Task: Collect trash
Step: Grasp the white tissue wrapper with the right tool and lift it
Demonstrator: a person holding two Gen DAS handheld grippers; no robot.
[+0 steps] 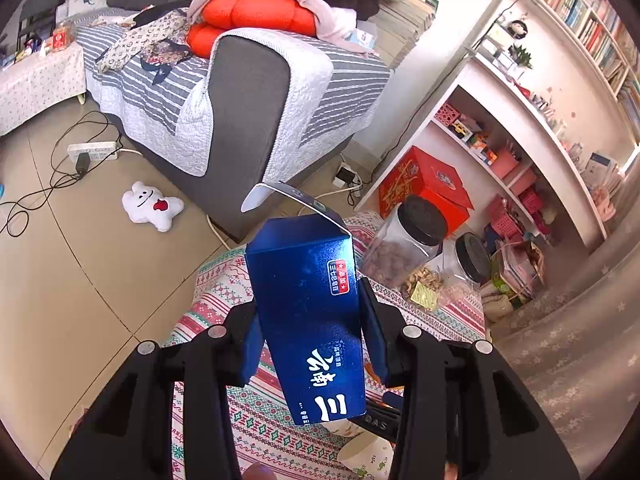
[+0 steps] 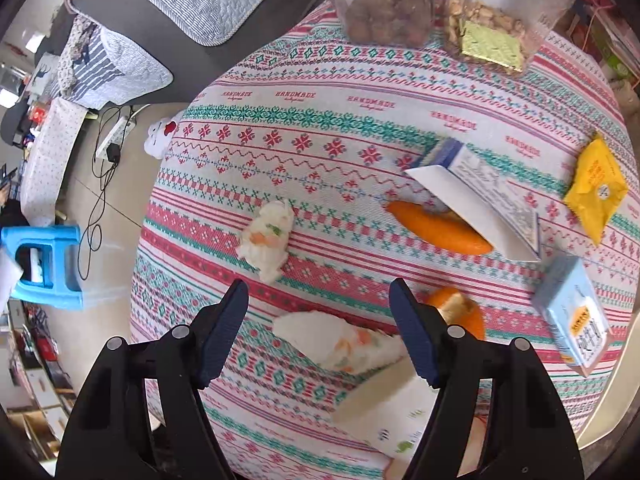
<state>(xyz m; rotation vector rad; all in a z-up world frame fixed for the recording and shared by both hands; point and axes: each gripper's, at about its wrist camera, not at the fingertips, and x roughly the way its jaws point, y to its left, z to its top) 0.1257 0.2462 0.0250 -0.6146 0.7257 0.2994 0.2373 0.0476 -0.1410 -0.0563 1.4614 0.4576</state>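
I see a grey sofa (image 1: 248, 92) draped in a striped quilted cover, with puffy orange cushions (image 1: 256, 12) piled on it. On the tiled floor beside it lies a white plush toy (image 1: 150, 206) with a red heart, near a white power strip (image 1: 94, 151) and its black cables. Two clear plastic jars with black lids (image 1: 404, 242) stand on the bench's patterned cloth (image 2: 320, 128) (snacks inside, I think). A red gift box (image 1: 426, 184) sits under white bookshelves (image 1: 552, 64). A light blue plastic stool (image 2: 44, 266) stands on the floor.

Glossy blue cardboard box (image 1: 310, 320) (sheen catching light) above matt woven tablecloth (image 2: 320, 128).
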